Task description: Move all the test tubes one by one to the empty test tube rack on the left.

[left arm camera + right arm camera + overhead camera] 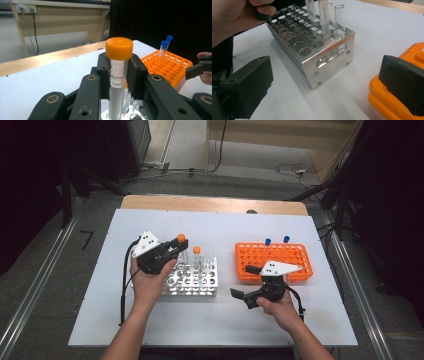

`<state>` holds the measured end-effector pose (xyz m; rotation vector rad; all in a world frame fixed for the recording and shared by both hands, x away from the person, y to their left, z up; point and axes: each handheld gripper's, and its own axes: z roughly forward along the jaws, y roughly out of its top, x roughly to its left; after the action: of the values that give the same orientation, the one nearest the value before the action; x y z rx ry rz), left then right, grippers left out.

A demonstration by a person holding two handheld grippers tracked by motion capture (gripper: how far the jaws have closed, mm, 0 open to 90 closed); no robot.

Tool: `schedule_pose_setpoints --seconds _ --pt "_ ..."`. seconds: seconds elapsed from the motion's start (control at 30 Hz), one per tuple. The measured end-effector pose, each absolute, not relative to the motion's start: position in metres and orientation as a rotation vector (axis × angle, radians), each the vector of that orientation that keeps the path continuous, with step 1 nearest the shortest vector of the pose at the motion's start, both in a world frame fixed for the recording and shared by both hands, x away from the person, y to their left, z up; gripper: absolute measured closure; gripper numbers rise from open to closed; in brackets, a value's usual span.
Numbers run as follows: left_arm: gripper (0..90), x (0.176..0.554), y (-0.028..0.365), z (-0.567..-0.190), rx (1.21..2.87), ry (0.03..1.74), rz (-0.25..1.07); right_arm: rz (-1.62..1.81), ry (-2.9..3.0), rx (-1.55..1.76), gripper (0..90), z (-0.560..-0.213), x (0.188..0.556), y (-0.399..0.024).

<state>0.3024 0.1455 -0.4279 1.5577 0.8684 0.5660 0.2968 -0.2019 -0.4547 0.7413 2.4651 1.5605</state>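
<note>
My left gripper (176, 249) is shut on a clear tube with an orange cap (181, 238), upright between its black pads (103, 72) just below the cap (119, 48). The tube's tip (311, 15) hangs just over the holes at the far end of the metal rack (192, 284). A second orange-capped tube (197, 250) stands in that rack beside two uncapped glass tubes (339, 17). My right gripper (245, 281) is open with nothing between its jaws. It lies low over the table between the metal rack (312, 50) and the orange rack (272, 261).
The orange rack (172, 67) holds two blue-capped tubes (268, 241) at its far edge (163, 48). Its near corner (384, 100) lies under my right jaw. White table surface (210, 315) stretches in front of both racks. A wooden strip (210, 204) edges the far side.
</note>
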Motion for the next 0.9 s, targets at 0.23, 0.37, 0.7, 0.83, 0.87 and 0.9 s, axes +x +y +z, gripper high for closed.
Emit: schedule_pose_setpoints --seconds 0.23,0.37,0.7,0.83,0.87,0.9 --pt "75.0 0.305 0.144 -0.429 1.528 0.860 0.571 1.553 2.464 0.752 0.0 -0.456 0.297 -0.202" --pt "75.1 0.307 0.141 -0.432 1.571 0.867 0.584 1.548 2.462 0.760 0.0 -0.456 0.297 -0.203" --pt "74.6 0.307 0.134 -0.434 1.701 0.920 0.550 1.539 2.429 0.790 0.0 -0.457 0.302 -0.208" --pt "73.8 0.309 0.130 -0.437 1.755 0.935 0.535 1.545 2.399 0.822 0.0 -0.457 0.306 -0.214" --pt "73.4 0.309 0.129 -0.438 1.762 0.938 0.532 1.543 2.391 0.834 0.0 -0.457 0.306 -0.216" --pt "73.0 0.309 0.129 -0.438 1.766 0.937 0.527 1.539 2.378 0.845 0.2 -0.457 0.307 -0.217"
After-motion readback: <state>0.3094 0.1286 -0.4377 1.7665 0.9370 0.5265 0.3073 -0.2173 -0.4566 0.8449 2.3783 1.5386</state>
